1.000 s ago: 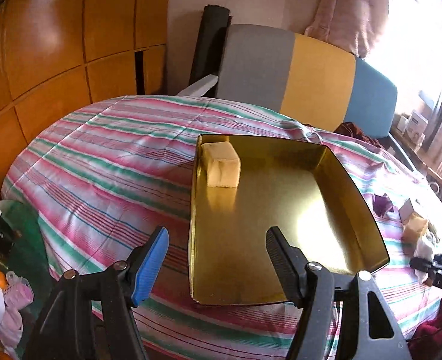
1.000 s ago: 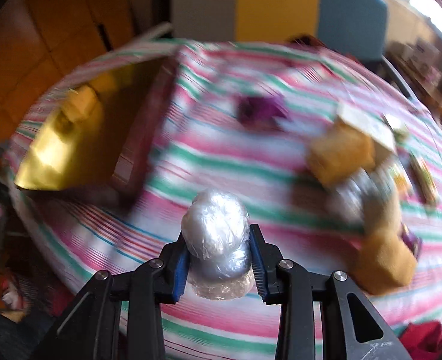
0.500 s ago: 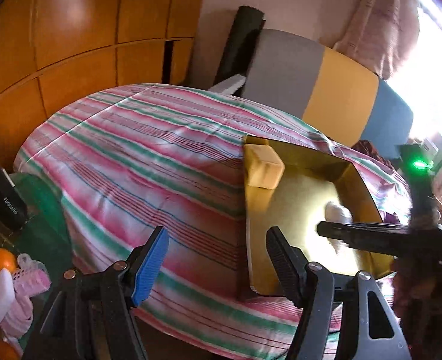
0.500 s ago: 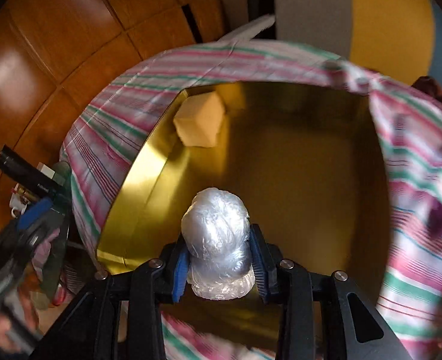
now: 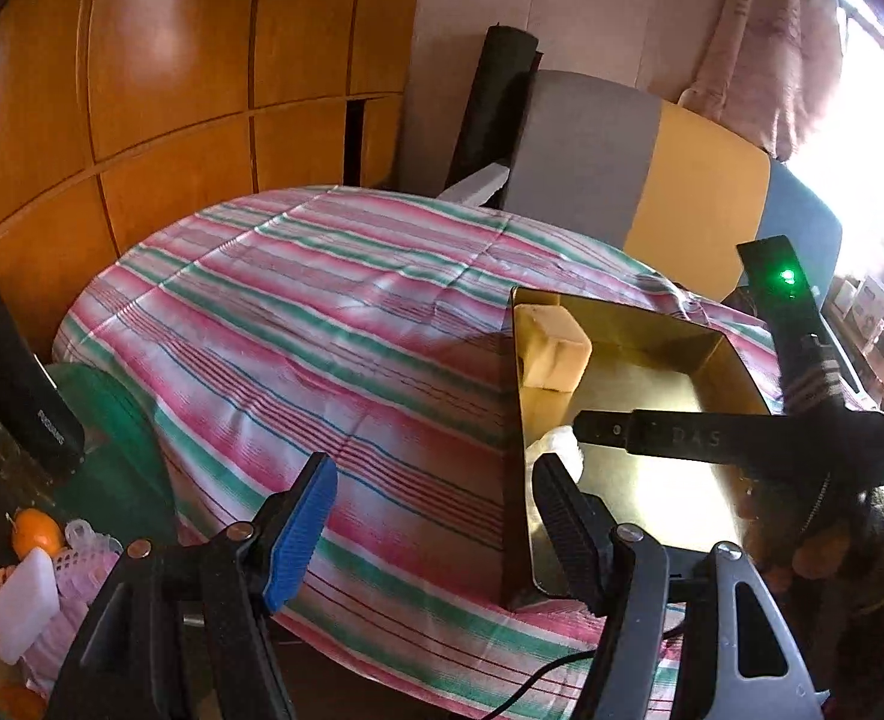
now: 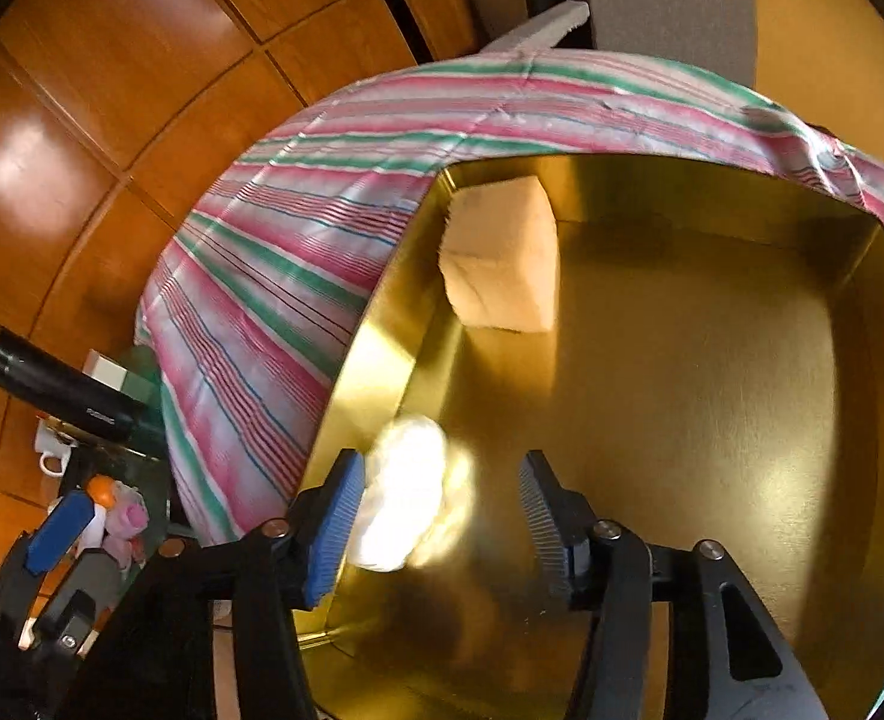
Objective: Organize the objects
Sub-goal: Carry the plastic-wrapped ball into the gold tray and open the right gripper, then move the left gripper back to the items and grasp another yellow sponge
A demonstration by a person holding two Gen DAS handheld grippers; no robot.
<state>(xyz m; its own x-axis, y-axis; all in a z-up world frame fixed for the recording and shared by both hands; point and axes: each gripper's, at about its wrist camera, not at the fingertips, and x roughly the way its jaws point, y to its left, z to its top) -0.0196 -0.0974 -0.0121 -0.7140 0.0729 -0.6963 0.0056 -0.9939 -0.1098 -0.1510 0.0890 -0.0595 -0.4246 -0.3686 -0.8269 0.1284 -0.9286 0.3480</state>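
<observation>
Gold tray (image 6: 712, 420) sits on the striped cloth (image 5: 321, 324) covering the surface. Inside: tan block (image 6: 502, 258) in the far left corner against the wall; plastic-wrapped white bundle (image 6: 408, 498) on the tray floor near the left wall, blurred, glossy, crinkled. Right tongs (image 6: 435, 516) spread wide over the tray, the bundle beside the blue-padded left finger, gripped by neither; contact cannot be told. Left tongs (image 5: 429, 516) wide, holding nothing, straddling the tray's near left corner. Grey, yellow and blue chair (image 5: 652, 180) behind the surface; wooden panels (image 5: 171, 90) at left.
</observation>
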